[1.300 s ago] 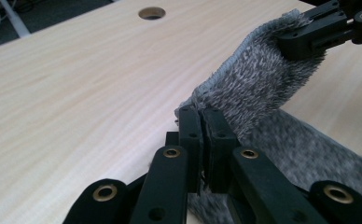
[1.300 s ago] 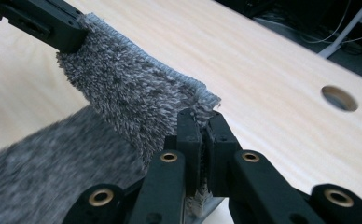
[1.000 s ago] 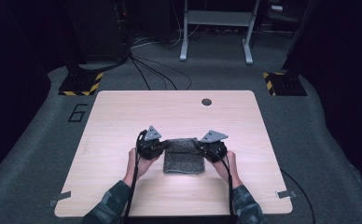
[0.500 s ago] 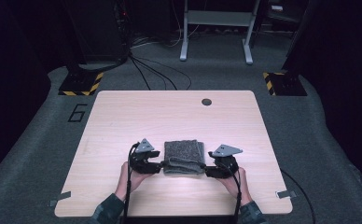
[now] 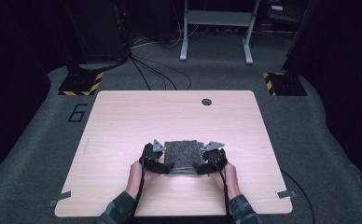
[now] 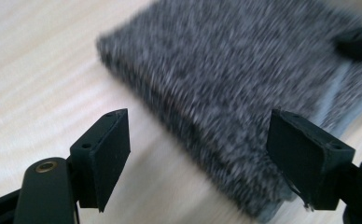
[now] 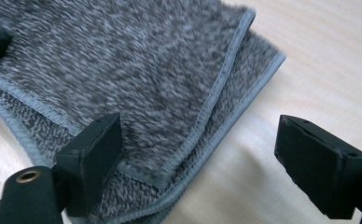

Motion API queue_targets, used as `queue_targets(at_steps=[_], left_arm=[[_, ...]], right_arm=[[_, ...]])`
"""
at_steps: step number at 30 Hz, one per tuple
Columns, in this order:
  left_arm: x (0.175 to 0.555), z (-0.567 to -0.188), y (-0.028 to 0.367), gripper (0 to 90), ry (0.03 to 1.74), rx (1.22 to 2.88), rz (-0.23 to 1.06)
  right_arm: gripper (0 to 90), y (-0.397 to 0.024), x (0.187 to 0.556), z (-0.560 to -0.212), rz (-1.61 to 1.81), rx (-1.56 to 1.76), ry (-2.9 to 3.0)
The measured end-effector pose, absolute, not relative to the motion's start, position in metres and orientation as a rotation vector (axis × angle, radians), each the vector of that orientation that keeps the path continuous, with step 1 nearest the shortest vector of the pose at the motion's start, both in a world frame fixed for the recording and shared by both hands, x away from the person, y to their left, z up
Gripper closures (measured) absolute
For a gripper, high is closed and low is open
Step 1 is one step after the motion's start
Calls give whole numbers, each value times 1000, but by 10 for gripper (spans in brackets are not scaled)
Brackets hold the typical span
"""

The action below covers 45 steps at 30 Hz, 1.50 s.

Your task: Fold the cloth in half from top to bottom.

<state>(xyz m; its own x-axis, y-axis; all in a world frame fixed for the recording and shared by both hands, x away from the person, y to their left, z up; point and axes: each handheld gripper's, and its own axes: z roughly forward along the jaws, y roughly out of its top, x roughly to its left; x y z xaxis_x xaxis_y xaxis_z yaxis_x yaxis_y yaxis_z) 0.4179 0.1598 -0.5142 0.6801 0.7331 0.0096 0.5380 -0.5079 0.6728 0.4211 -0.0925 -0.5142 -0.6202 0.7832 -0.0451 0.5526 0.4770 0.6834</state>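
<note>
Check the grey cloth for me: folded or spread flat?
Folded. The grey cloth lies in stacked layers on the table, its stitched edges showing one above another at the corner.

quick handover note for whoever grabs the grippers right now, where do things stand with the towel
Left gripper: fingers have just been opening, nothing pinched; it sits at the folded grey towel's left near corner.
Right gripper: fingers likewise just opened, clamping nothing, at the right near corner.
Towel: lies folded in layers on the wooden table, near the front edge, between both grippers.
Done: the fold is laid down and released.
Left: probably another fold or tidying the stitched edges, which sit slightly offset in the right gripper view.
</note>
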Motion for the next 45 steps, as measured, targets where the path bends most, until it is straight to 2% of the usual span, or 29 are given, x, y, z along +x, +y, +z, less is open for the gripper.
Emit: queue_targets(at_steps=[7, 13, 18, 25, 35, 45], left_arm=[[415, -517, 160, 203, 948, 2240, 409], [418, -520, 163, 152, 975, 2197, 381], [416, -511, 170, 103, 995, 2160, 374], [402, -494, 190, 75, 1007, 2118, 440], [376, -492, 245, 4, 1123, 2056, 526], [365, -523, 288, 0, 1290, 2037, 523]], right_arm=[[144, -96, 417, -521, 943, 1139, 2352], [116, -96, 417, -522, 956, 1164, 2339], [92, -102, 416, -515, 1005, 1170, 2324], [81, -118, 405, -499, 1079, 1163, 2271], [37, -176, 375, -485, 1049, 1229, 2151], [27, -251, 359, -516, 950, 1424, 2049]])
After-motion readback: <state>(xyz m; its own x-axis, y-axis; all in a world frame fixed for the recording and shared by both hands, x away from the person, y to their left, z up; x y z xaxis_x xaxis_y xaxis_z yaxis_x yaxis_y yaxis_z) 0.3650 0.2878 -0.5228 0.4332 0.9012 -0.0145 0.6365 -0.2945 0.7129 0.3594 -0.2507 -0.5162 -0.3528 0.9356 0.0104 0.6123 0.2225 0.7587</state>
